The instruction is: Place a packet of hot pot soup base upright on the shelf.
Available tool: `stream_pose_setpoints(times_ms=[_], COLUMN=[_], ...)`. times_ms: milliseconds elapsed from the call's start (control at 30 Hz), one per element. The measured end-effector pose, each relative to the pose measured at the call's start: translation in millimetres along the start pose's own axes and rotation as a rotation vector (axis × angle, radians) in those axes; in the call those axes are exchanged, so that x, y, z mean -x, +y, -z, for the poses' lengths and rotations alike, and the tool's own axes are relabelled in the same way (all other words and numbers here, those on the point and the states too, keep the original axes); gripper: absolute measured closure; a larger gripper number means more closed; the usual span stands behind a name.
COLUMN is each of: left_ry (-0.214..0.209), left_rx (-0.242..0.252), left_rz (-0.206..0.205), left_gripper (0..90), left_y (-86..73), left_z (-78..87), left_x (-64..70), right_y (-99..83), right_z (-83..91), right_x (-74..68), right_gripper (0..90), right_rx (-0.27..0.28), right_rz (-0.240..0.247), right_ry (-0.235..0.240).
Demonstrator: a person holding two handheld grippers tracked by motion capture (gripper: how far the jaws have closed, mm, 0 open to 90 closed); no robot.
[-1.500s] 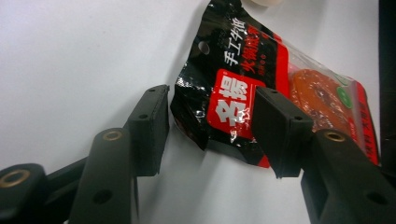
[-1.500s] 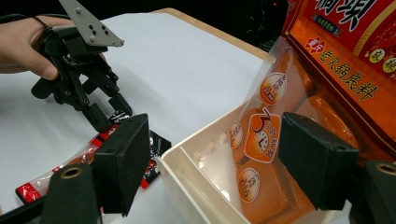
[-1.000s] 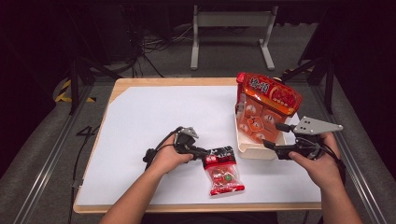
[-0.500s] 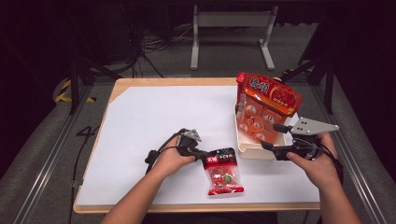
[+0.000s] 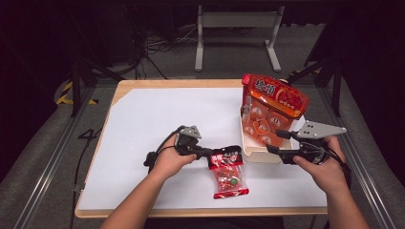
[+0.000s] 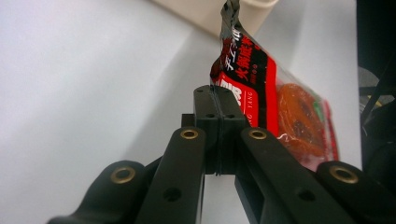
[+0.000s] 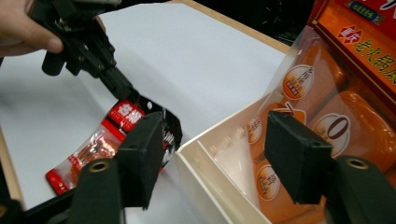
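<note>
Pinching the black top edge of the red snack packet (image 5: 228, 171), the left gripper (image 5: 203, 152) has slid a little toward 3 o'clock since a second ago — jaws fully closed, as the left gripper view confirms. The packet lies on the counter (image 5: 143, 124), at 9 o'clock of the cream box (image 5: 258, 153). The right gripper (image 5: 277, 141) hovers by that box, jaws wide apart and empty — its view shows the orange bag (image 7: 336, 107) inside.

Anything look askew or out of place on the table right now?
Nothing spilled or torn. The large orange bag stands tilted in the cream box, sticking well above its rim. The small red snack packet lies outside the box on the white sheet, its black top edge pinched by the left gripper. The right gripper is open at the box.
</note>
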State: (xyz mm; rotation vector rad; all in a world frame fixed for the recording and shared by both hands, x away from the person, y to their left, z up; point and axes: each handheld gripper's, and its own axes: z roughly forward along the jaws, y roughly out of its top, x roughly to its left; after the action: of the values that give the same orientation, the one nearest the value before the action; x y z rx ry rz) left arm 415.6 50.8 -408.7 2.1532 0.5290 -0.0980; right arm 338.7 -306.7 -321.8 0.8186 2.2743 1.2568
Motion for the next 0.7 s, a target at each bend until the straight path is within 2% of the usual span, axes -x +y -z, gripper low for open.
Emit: stream_pose_setpoints(times_ms=[167,333,500,700], left_ry=[0.004,0.007,0.011,0.023], left_rx=[0.053,0.082,0.105,0.125], left_rz=[-0.032,-0.070,-0.112,-0.174], left_gripper=[90.0,90.0,90.0,90.0], left_y=[7.6,13.9,20.0,27.6], left_z=[15.7,28.3,39.2,50.4], left_x=[7.7,15.6,25.9,39.5], right_y=[1.8,4.3,5.8,6.9], right_z=[-1.0,-0.2,2.6,3.1], right_x=[-2.1,-3.0,-3.2,-4.4], right_gripper=[45.3,51.1,57.4,56.5], right_rx=[-0.005,-0.008,-0.018,-0.008], right_rz=[0.018,0.046,0.053,0.045], right_ry=[0.027,0.051,0.059,0.073])
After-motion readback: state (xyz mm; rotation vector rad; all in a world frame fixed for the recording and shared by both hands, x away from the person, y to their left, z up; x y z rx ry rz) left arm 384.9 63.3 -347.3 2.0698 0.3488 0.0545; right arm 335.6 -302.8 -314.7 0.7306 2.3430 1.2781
